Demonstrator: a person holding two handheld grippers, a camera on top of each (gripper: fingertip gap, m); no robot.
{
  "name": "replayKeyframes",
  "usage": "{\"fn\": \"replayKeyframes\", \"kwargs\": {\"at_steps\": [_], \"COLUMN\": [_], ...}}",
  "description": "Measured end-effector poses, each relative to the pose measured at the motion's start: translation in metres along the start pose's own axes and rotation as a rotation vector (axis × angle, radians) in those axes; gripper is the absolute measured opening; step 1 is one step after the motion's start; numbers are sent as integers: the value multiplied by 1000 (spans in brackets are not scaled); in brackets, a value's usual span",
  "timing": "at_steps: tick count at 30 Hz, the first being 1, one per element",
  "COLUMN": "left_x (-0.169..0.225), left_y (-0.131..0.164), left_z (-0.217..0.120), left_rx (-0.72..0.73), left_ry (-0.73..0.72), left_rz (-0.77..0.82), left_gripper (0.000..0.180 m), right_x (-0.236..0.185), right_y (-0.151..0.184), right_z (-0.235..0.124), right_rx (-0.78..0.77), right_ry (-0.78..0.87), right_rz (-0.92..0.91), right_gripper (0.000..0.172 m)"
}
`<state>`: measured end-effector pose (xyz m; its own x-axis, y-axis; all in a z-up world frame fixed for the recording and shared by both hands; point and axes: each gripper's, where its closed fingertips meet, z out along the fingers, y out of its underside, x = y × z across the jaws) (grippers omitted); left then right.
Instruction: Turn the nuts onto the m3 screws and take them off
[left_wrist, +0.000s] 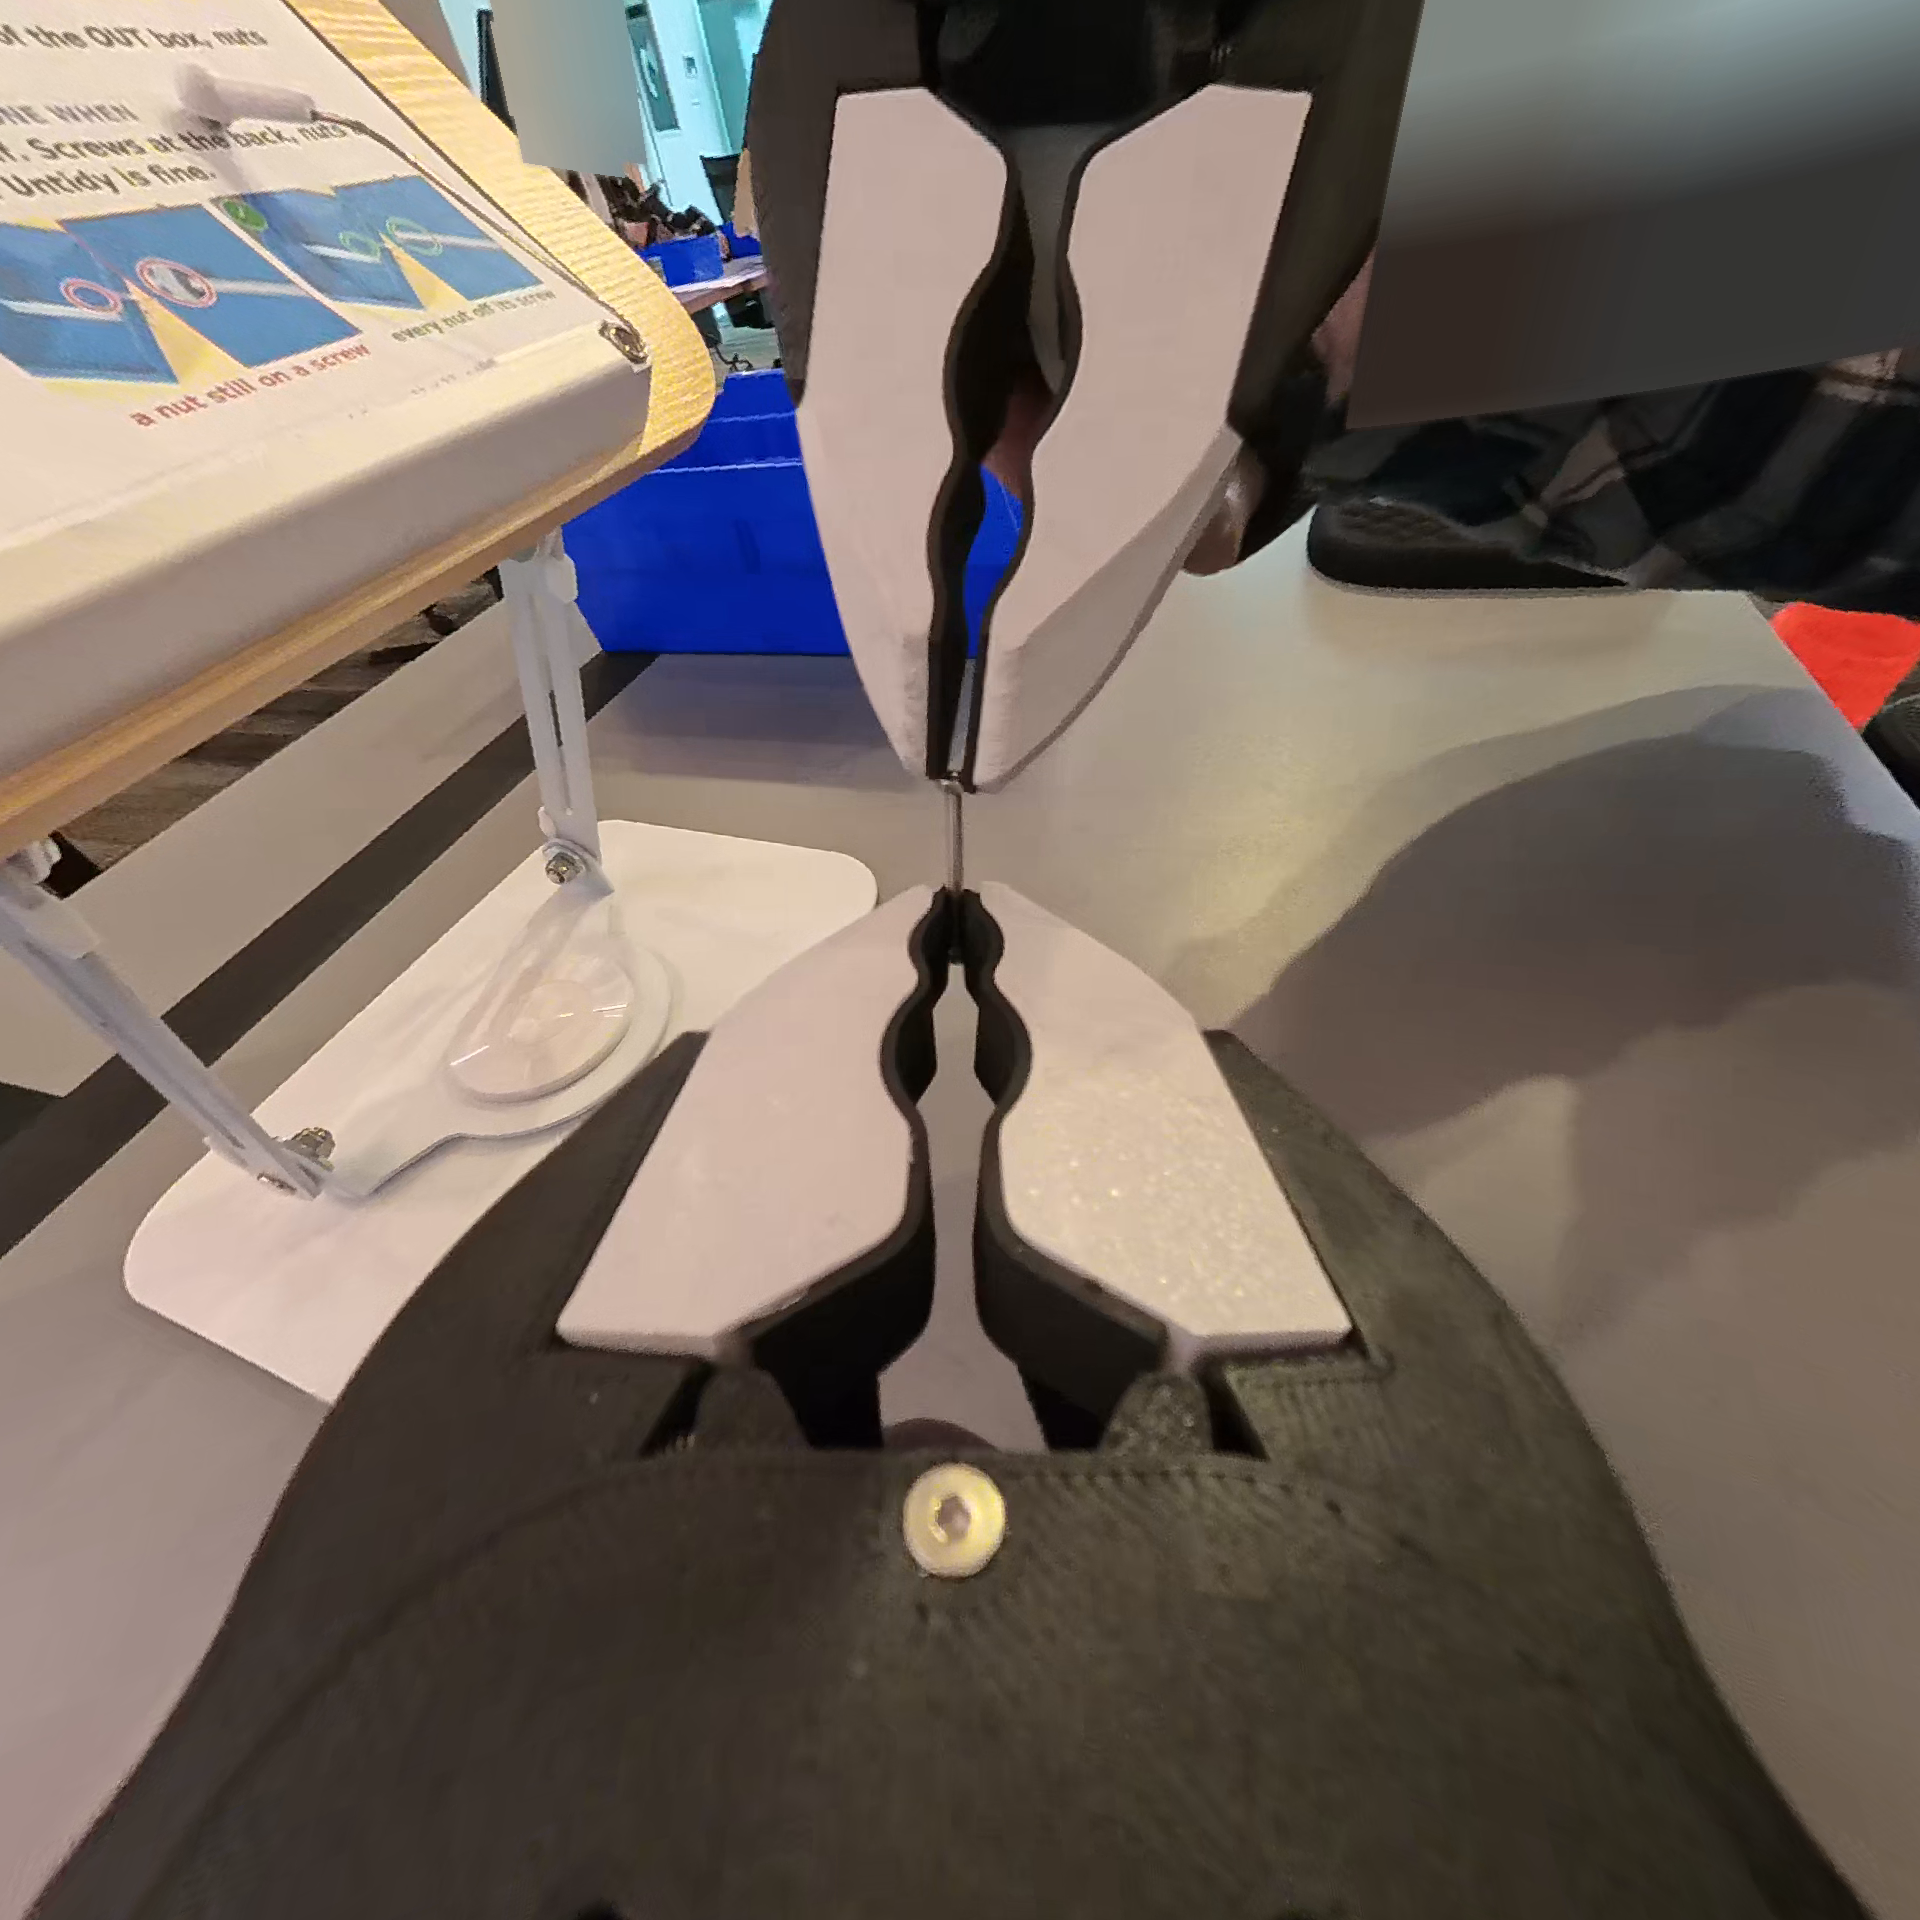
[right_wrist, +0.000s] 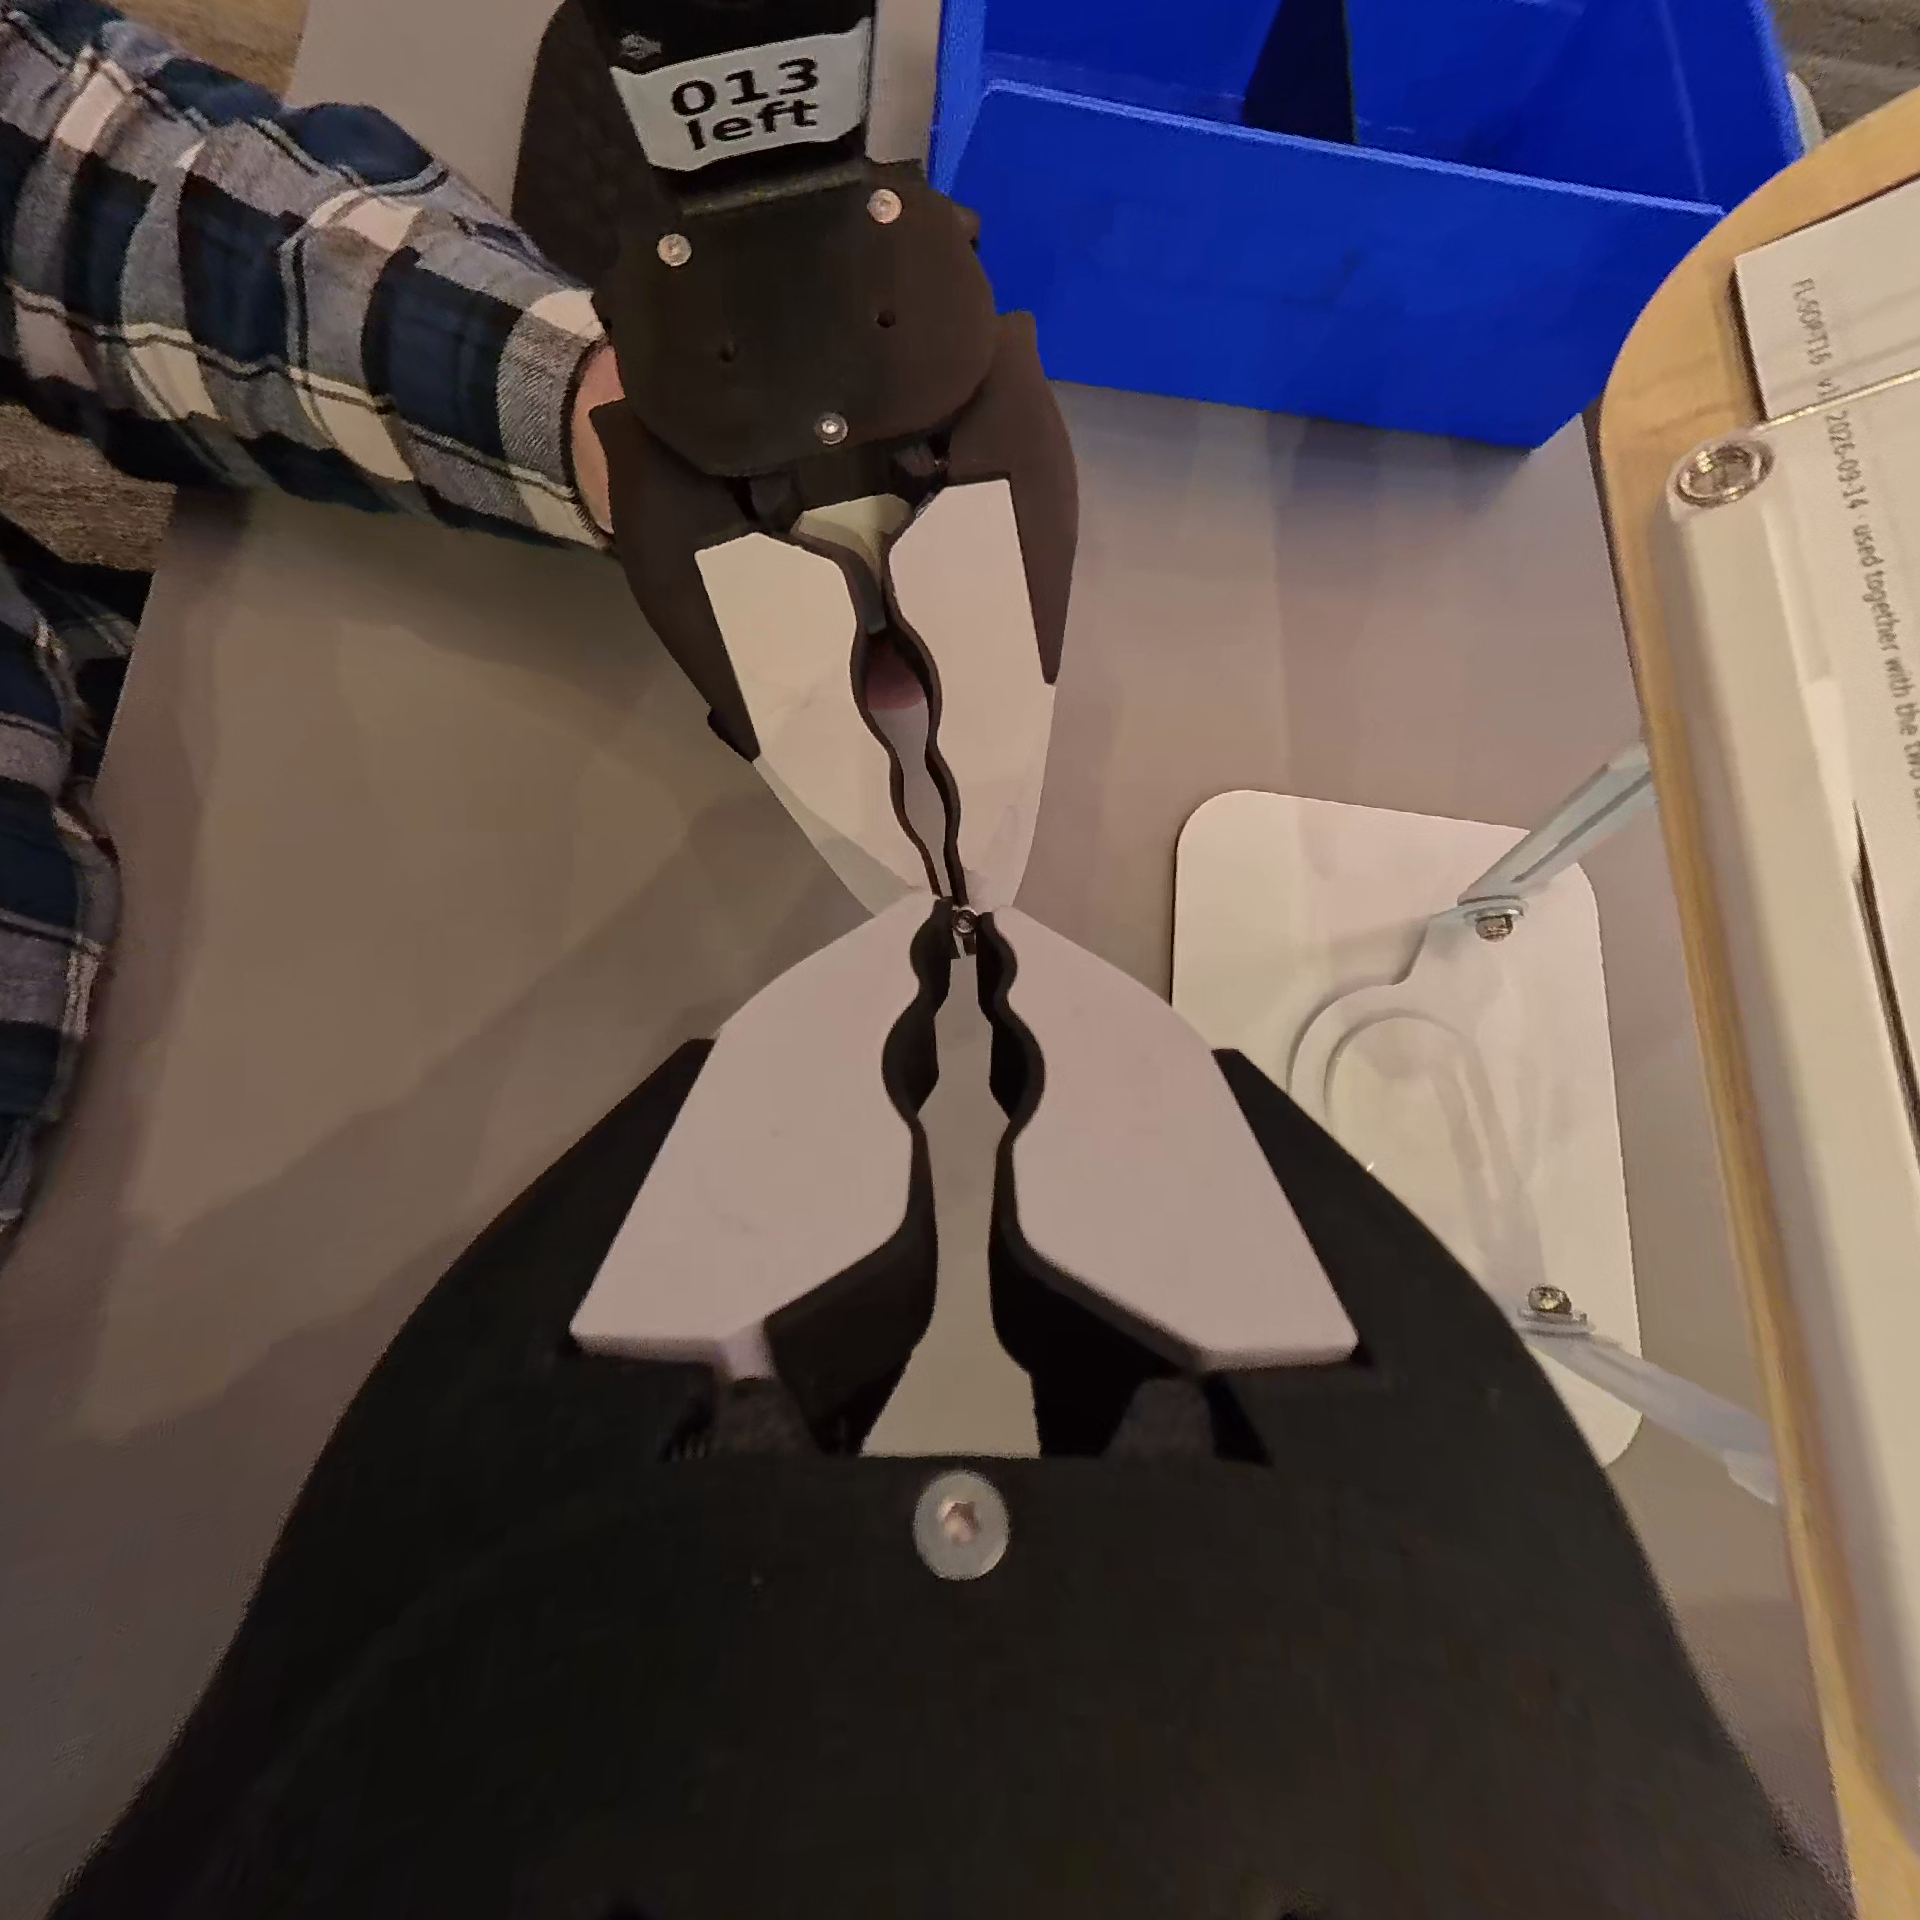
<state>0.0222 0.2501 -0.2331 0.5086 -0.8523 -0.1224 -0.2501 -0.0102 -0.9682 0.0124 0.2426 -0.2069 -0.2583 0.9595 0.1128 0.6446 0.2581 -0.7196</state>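
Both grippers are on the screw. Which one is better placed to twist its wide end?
Right, probably. The right gripper already clamps the wider end of the screw. The left gripper pinches only the thin shaft tip, so it suits steadying.

Workshop-like workstation, grey table (right_wrist: 416, 831), blue parts bin (right_wrist: 1299, 260), instruction board on stand (left_wrist: 260, 312)

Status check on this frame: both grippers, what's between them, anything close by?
Left gripper shut on thin screw. Right gripper shut on its nut end. Stand base left, blue bin behind; neither touching.
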Motion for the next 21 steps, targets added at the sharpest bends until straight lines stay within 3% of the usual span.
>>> {"fn": "replayKeyframes", "kwargs": {"at_steps": [21], "left_x": [-1], "left_y": [-3], "left_z": [1], "left_rx": [6], "left_ry": [-23], "left_rz": [12], "left_gripper": [1], "right_x": [2], "right_y": [0], "right_z": [-1], "right_rx": [15], "right_ry": [73], "right_rz": [37], "right_gripper": [6]}}
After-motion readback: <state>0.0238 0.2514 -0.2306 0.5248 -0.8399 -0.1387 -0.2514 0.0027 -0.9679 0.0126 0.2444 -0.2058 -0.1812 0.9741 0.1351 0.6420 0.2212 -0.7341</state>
